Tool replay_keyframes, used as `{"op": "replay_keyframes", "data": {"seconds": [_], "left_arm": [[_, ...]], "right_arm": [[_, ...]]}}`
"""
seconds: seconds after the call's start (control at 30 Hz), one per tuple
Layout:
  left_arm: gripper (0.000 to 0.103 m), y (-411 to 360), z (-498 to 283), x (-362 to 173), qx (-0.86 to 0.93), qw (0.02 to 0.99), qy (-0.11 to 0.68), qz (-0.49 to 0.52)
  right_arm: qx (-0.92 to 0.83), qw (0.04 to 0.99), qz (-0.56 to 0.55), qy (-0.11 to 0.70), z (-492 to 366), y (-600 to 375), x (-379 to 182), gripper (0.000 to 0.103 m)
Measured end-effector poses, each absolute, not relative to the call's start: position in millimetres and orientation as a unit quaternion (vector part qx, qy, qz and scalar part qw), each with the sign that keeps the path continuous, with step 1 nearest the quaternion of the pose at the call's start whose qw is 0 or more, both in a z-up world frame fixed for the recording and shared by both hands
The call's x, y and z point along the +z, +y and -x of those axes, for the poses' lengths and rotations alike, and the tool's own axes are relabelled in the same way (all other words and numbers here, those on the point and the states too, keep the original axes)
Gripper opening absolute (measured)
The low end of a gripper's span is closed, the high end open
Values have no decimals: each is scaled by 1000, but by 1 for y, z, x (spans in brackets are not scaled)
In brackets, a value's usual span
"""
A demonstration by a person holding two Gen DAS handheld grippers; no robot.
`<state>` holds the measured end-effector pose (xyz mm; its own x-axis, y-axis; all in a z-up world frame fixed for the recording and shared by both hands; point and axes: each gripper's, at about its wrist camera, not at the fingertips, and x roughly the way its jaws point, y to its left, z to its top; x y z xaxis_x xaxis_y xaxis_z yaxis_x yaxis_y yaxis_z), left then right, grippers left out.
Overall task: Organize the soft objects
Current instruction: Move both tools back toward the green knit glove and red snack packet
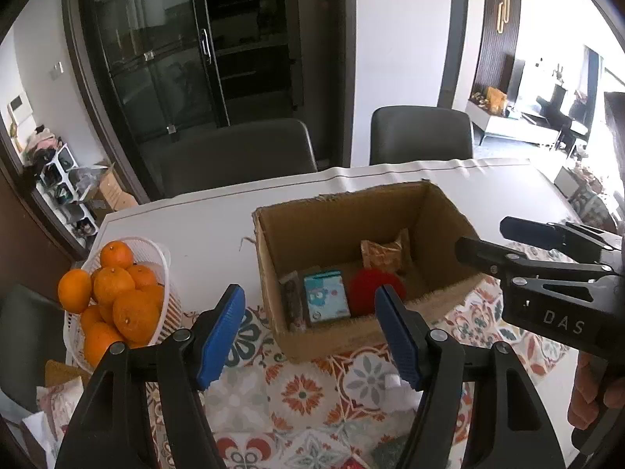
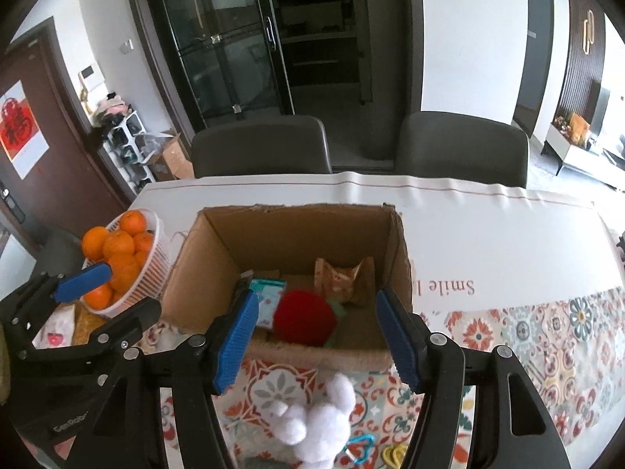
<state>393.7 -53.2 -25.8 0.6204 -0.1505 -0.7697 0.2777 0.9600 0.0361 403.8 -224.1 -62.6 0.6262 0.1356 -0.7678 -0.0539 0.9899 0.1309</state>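
An open cardboard box stands on the table. Inside lie a red fuzzy ball, a light-blue cartoon pack, and an orange snack packet. A white plush toy lies on the patterned cloth just below the box, between my right gripper's fingers. My right gripper is open and empty above it; it shows in the left wrist view. My left gripper is open and empty in front of the box; it shows in the right wrist view.
A white basket of oranges stands left of the box. A patterned cloth covers the near table. Small packets lie by the basket, small clips near the plush. Two dark chairs stand behind the table.
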Motion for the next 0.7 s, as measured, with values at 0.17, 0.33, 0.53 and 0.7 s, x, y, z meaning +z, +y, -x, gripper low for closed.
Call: {"op": "replay_keyframes", "data": {"seconds": [0.17,0.33,0.53,0.7], "left_arm": [[68,-49,-369,-20,-129,899,411,-84],[68,-44,-344,-19,-133,902,401,-96],[68,-37,-317,-28,-142,899,398,-112],[68,-28,-296,-39,-156,895,400,-122]], "right_arm": [[56,901,-55,428,-379,-219,-62,64],[52,901,-60,426,-355,-215,-65,64],[44,908,-50,414,-324,-204,-68,64],[41,910,-43,410,-302,-193,-74,64]]}}
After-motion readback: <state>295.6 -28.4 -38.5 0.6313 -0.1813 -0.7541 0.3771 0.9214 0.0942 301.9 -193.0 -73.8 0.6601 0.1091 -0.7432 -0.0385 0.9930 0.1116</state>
